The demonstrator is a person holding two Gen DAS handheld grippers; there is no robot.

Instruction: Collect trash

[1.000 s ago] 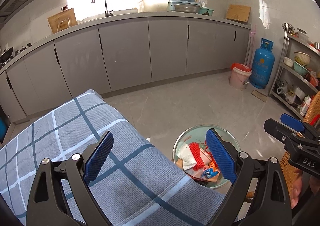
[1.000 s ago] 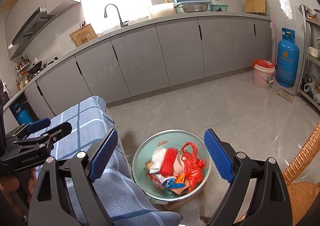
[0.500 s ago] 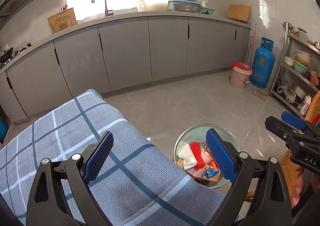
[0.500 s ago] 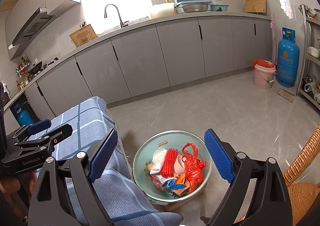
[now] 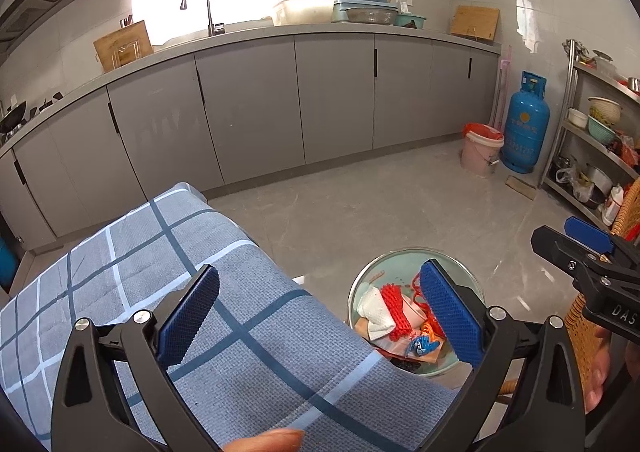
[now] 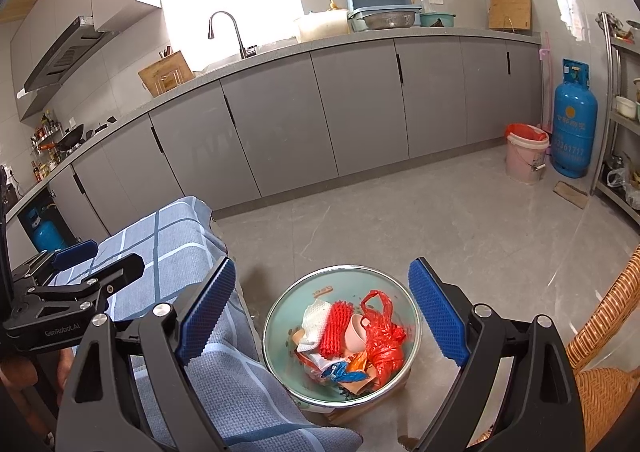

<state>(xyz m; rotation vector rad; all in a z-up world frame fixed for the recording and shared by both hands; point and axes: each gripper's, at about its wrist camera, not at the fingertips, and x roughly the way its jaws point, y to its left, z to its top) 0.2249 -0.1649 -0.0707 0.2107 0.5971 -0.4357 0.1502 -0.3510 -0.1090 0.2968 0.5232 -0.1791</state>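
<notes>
A round pale-green bin (image 6: 340, 280) stands on the floor beside the cloth-covered table; it also shows in the left wrist view (image 5: 404, 258). It holds trash: a red plastic bag (image 6: 382, 336), a red foam net (image 6: 334, 326), white paper (image 6: 312, 318) and a pink cup (image 6: 356, 328). My right gripper (image 6: 320, 316) is open and empty, held above the bin. My left gripper (image 5: 320, 316) is open and empty above the table's right edge. Each gripper shows at the edge of the other's view.
A blue-grey checked cloth (image 5: 200, 292) covers the table at the left. A wicker chair (image 6: 604, 332) stands at the right. Grey cabinets (image 5: 320, 99) line the far wall. A pink bucket (image 5: 480, 149), a blue gas cylinder (image 5: 524, 123) and a metal shelf (image 5: 600, 139) stand far right.
</notes>
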